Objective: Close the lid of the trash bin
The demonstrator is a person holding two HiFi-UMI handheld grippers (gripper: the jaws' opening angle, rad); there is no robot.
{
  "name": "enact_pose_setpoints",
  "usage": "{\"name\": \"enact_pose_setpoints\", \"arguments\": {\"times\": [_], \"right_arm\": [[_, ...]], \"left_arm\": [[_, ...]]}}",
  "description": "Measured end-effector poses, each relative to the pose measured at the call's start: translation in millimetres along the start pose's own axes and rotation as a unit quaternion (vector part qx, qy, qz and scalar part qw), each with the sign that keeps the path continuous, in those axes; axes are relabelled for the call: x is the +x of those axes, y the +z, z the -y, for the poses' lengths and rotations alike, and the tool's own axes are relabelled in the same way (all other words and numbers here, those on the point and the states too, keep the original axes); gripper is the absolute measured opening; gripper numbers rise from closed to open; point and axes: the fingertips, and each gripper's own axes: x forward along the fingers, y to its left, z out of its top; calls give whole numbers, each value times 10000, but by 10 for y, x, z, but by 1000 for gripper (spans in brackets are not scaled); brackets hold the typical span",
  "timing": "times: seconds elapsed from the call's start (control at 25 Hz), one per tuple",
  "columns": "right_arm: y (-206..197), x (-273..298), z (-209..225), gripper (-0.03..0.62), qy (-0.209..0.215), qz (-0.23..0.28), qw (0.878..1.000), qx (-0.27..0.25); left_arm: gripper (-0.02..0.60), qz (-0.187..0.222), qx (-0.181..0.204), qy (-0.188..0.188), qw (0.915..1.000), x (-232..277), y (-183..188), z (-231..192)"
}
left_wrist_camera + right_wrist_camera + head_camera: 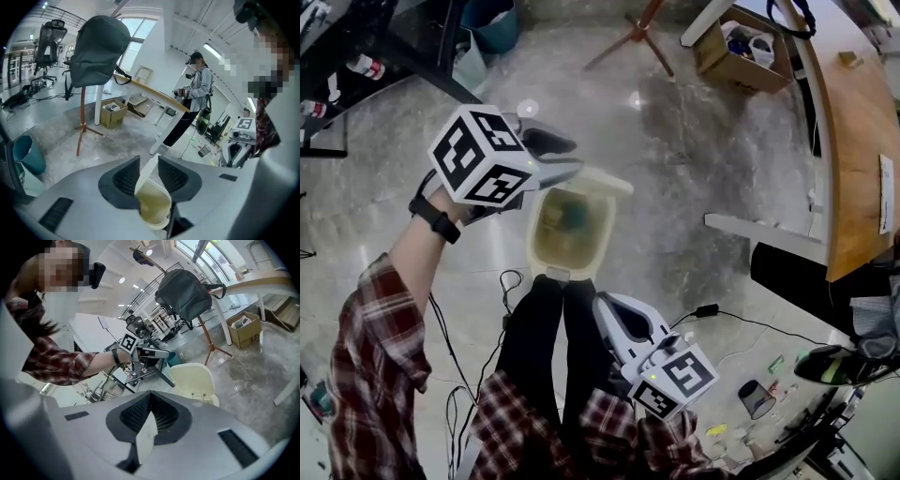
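Reaching for the lid: the cream trash bin (532,246) stood open on the floor at the centre of the head view, its lid (193,378) upright at the far rim. I had the left gripper (149,159) at the frame's upper left, fingers spread wide and gripping nothing, with the lid's edge in line with the gap and neither pad pressing on it. The right gripper (150,394), at lower centre near the bin's near rim, had its fingers closed together and empty. I judged the approach nearly done; the next move called for catching or nudging the lid's top edge and swinging it down over the opening.
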Motion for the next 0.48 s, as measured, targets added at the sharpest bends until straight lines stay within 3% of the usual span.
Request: {"name": "enact_pose_setpoints", "arguments": {"times": [0.12, 0.48], "right_arm": [[-87, 5, 121, 12, -52, -41, 9999, 89], [-259, 28, 320, 12, -77, -140, 9995, 282]], "left_arm": [[115, -298, 29, -250, 9992, 183, -82, -51], [115, -1004, 108, -488, 9937, 485, -417, -169]]}}
